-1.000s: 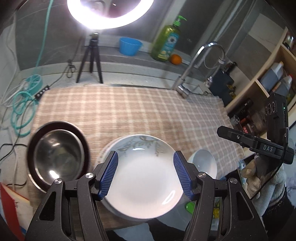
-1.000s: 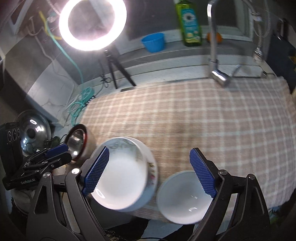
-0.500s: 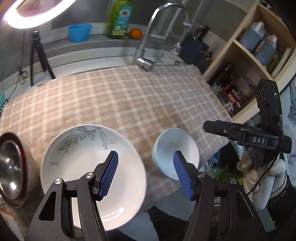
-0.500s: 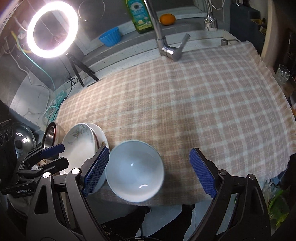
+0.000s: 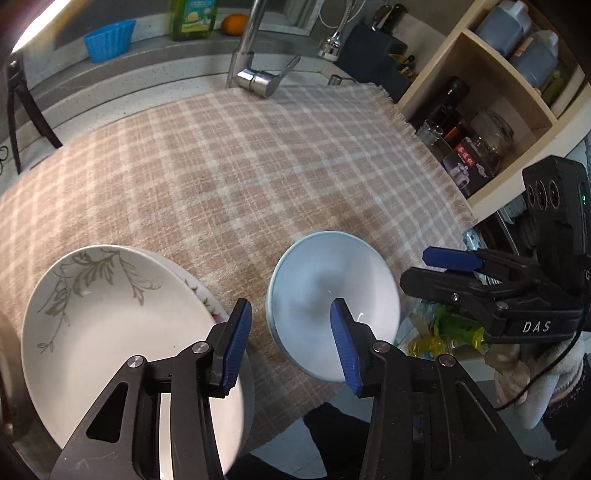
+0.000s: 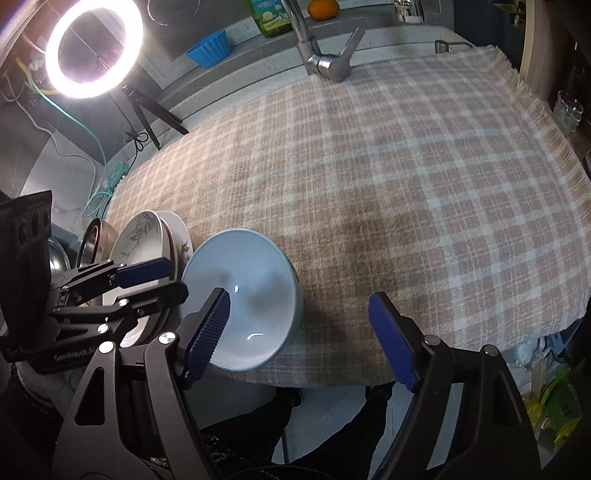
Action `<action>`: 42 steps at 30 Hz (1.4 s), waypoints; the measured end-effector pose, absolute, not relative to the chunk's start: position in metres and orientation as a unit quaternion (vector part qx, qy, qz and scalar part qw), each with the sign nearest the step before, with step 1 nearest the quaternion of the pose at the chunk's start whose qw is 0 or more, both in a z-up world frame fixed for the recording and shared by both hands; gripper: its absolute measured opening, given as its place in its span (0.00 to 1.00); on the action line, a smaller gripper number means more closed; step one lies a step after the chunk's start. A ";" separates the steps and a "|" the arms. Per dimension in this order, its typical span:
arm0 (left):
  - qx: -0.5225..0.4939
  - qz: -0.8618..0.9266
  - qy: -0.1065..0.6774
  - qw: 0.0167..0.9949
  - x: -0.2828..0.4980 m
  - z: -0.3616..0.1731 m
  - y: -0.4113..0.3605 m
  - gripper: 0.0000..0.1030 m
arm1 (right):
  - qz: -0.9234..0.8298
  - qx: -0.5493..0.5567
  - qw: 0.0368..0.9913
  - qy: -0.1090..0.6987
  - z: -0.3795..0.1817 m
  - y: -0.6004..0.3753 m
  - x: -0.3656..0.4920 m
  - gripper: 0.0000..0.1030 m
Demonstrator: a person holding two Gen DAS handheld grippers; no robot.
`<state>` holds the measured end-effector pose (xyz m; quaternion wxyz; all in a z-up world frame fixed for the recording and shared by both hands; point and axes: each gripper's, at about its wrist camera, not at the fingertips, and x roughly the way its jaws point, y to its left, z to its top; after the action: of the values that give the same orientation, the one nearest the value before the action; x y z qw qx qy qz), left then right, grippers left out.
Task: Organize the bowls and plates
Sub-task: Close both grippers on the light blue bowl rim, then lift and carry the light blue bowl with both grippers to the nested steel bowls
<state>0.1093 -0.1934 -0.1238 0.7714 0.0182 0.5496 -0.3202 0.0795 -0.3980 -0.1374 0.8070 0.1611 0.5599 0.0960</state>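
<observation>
A pale blue-white bowl [image 5: 314, 291] [image 6: 251, 280] sits near the front edge of the checked cloth [image 5: 258, 166]. My left gripper [image 5: 290, 343] is closing. The bowl's left rim stands between its blue pads without being pressed. My right gripper [image 6: 301, 336] is also closing, astride the bowl's right side, with one pad over the inside and nothing pinched. To the left lies a leaf-patterned plate [image 5: 110, 314] on top of a floral-rimmed plate [image 5: 207, 299]. Each gripper shows in the other's view: the left gripper [image 6: 173, 278] and the right gripper [image 5: 424, 271].
A steel bowl [image 6: 92, 243] stands left of the plates. At the back are a faucet [image 6: 321, 59], a ring light [image 6: 94, 48], a blue cup [image 5: 109, 35], a soap bottle and an orange. A shelf [image 5: 480, 92] with bottles and jars is on the right.
My left gripper swung right from over the plate to the bowl and sank. My right gripper closed in on the bowl from the other side. Both pairs of jaws have narrowed.
</observation>
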 end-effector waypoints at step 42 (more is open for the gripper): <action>0.000 -0.302 0.545 0.782 0.129 -0.113 -0.184 0.13 | 0.122 0.166 0.784 0.586 -0.148 -0.378 0.108 0.14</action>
<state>0.1287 -0.1844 -0.1132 0.7818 0.0000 0.5454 -0.3023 0.1083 -0.3781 -0.1481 0.7839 0.1657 0.5859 0.1217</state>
